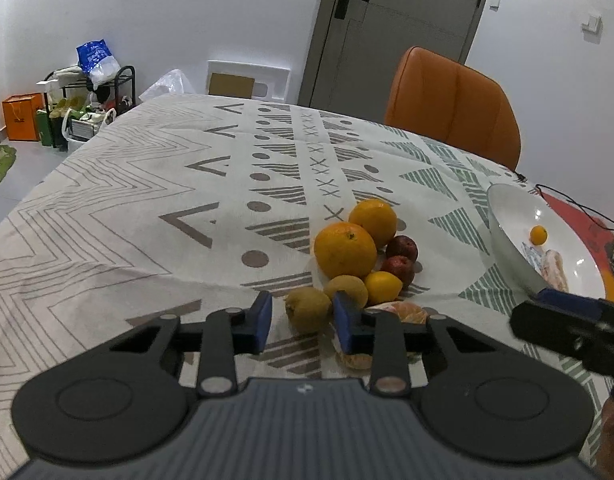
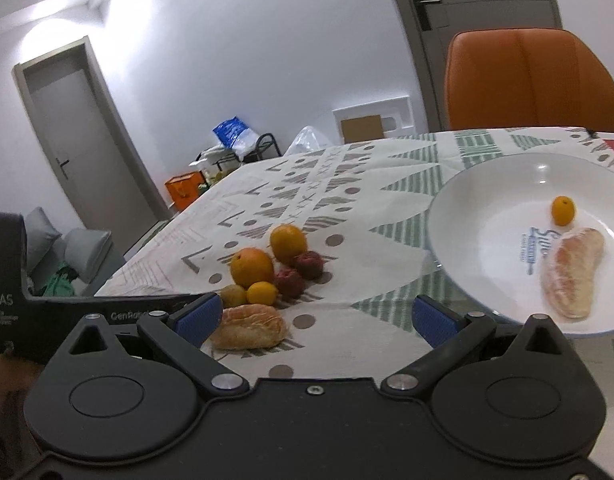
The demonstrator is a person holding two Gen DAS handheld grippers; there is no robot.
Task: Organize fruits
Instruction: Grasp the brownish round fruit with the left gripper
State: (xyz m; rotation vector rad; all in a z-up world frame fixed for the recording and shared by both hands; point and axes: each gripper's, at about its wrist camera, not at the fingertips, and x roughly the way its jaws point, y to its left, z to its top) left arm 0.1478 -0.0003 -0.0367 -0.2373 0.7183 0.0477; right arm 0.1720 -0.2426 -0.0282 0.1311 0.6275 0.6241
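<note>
On the patterned tablecloth lies a cluster of fruit: two big oranges [image 1: 345, 254] [image 2: 252, 267], two dark red fruits [image 1: 402, 248], a small yellow citrus [image 1: 383, 286] and a yellow-brown fruit [image 1: 347, 290]. A greenish-brown kiwi [image 1: 309, 308] rests on the cloth between the fingertips of my left gripper [image 1: 304, 318]. The right pad is at its side and a thin gap shows at the left pad. A peeled citrus piece [image 2: 249, 326] lies beside the left finger of my right gripper [image 2: 317, 318], which stands wide open and empty. The white plate [image 2: 467, 208] [image 1: 507, 216] holds a kumquat [image 2: 563, 211] and a peeled segment [image 2: 573, 276].
An orange chair [image 1: 451, 104] [image 2: 531, 80] stands behind the table's far edge. Cables and a red mat [image 1: 579, 220] lie past the plate on the right. Bags and a rack [image 1: 87, 108] crowd the floor at the far left. Bare cloth stretches left of the fruit.
</note>
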